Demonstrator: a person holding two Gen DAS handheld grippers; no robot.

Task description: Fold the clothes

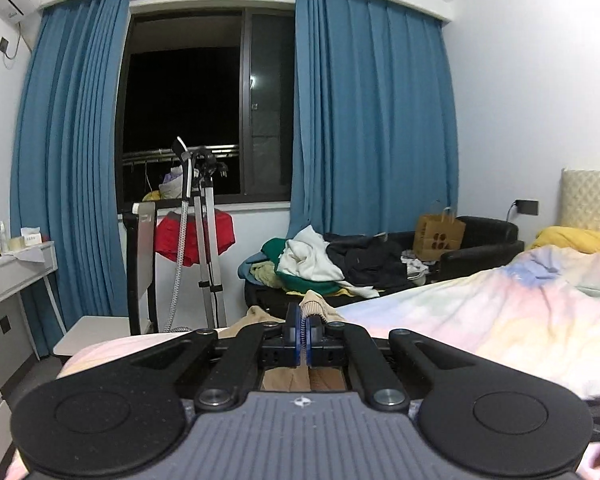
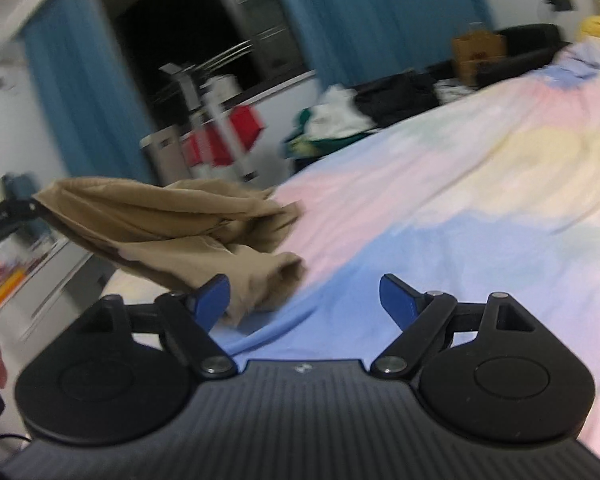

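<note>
In a bedroom at night, the left gripper (image 1: 304, 322) has its blue pads pressed together on a fold of a tan garment (image 2: 188, 232), whose ribbed edge rises just beyond the fingertips. From the right wrist camera, that tan garment hangs bunched and lifted at its left end, its lower end trailing onto the near corner of the pastel bedspread (image 2: 440, 208). The right gripper (image 2: 305, 300) stands with its jaws spread wide and nothing between them, its left finger (image 2: 210, 300) just beside the drooping cloth; whether it touches cannot be told through the blur. Beyond the bed, a heap of mixed clothes (image 1: 320, 260) lies on a black sofa (image 1: 484, 240), with a brown paper bag (image 1: 438, 236) upright on it. Blue curtains (image 1: 372, 120) frame a dark window (image 1: 188, 120), and a garment steamer stand (image 1: 204, 232) stands before a red cloth (image 1: 220, 234).
</note>
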